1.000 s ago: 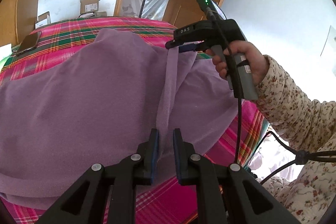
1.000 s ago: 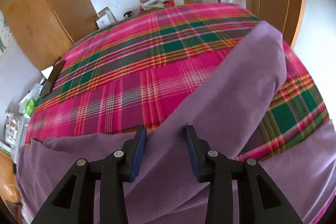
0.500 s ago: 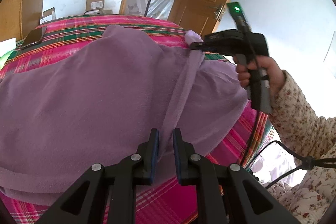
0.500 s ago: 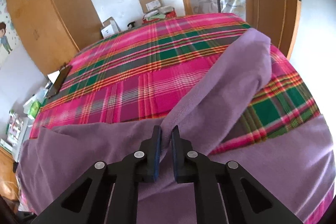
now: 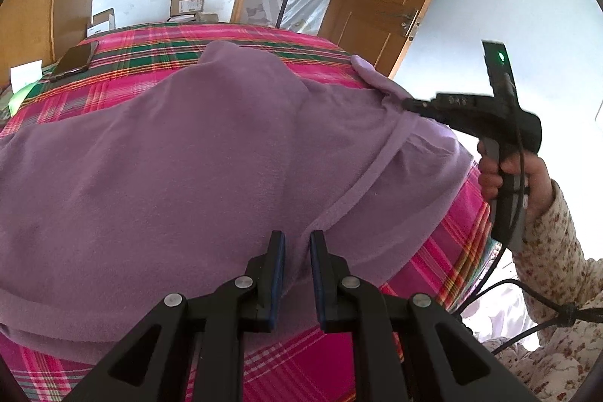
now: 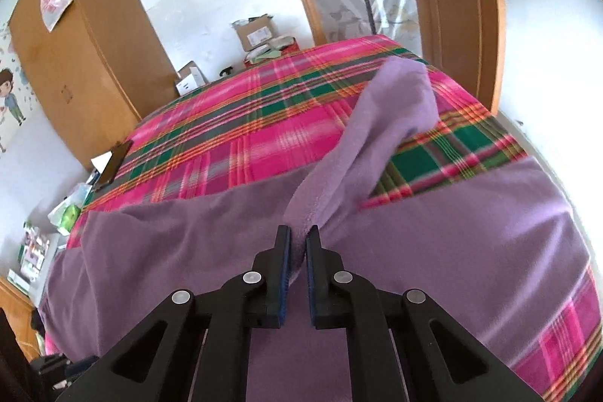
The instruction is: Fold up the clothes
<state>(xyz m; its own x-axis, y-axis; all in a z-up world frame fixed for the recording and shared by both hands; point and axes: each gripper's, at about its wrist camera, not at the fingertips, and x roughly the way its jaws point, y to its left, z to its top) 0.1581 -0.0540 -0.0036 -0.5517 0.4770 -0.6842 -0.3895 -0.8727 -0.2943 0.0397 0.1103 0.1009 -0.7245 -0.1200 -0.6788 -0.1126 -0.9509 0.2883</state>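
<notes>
Now the right gripper (image 6: 297, 243) is pinched on a ridge of the purple garment (image 5: 196, 176); a second ago its jaws stood spread around that same cloth. In the left wrist view the right gripper (image 5: 410, 106) has travelled from above the middle of the garment out toward the bed's right edge, drawing a hem taut between the two tools. The left gripper (image 5: 297, 251) has kept its place, jaws nearly together with the near end of that hem between them.

Judgement: both ends of one edge are secured, so the garment is ready to be lifted or carried over for a fold. No fold is yet complete; most of the cloth lies spread and rumpled.

Location: the garment covers the near half of the plaid bed (image 6: 226, 138), reaching close to the near edge. One sleeve (image 6: 392, 108) runs from the right gripper toward the far right corner.

Surroundings:
- A phone (image 5: 73, 61) lies at the bed's far left edge, well apart from the garment.
- Cardboard boxes (image 6: 254, 32) stand beyond the far edge.
- A wardrobe (image 6: 86, 63) stands to the left and a door (image 6: 459, 14) to the right.
- A cable (image 5: 520, 176) hangs from the right gripper, clear of the cloth.

Obstruction: none on the far half. The trailing sleeve may drag or bunch during the fold.
</notes>
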